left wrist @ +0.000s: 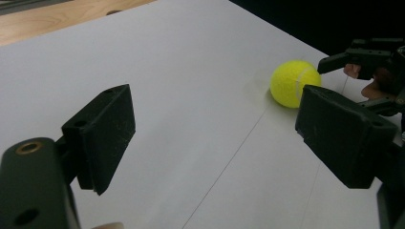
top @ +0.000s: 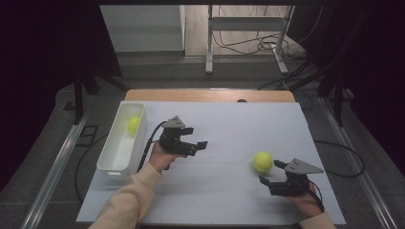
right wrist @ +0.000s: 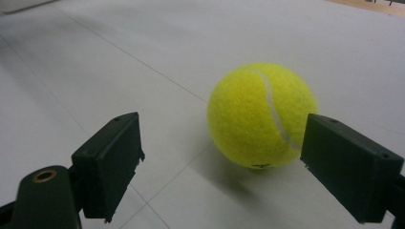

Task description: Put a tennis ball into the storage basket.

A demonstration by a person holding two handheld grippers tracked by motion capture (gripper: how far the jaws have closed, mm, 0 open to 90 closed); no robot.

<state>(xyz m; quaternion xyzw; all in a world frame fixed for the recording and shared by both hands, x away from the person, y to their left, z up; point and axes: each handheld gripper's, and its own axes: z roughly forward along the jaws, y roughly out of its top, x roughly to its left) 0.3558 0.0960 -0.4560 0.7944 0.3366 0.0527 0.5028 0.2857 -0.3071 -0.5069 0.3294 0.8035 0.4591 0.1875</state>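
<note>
The tennis ball (top: 262,161) lies on the white table sheet (top: 229,133) just ahead of the right gripper (top: 273,172), a little toward its far jaw and not yet between the two; in the right gripper view it sits past the jaw tips, nearer the right-hand one, touching neither. The jaws stand wide apart, holding nothing. This looks like the approach before a grasp: the next move calls for pushing the gripper forward and shifting it slightly so the ball centres in the gap, then closing gently, since a nudge from one jaw could roll it away. The left gripper (top: 197,145) hovers well off to the side of the ball, jaws likewise spread and empty. Behind it, at the table's left edge, a white bin (top: 114,157) already holds a second ball (top: 133,125), the likely destination.
</note>
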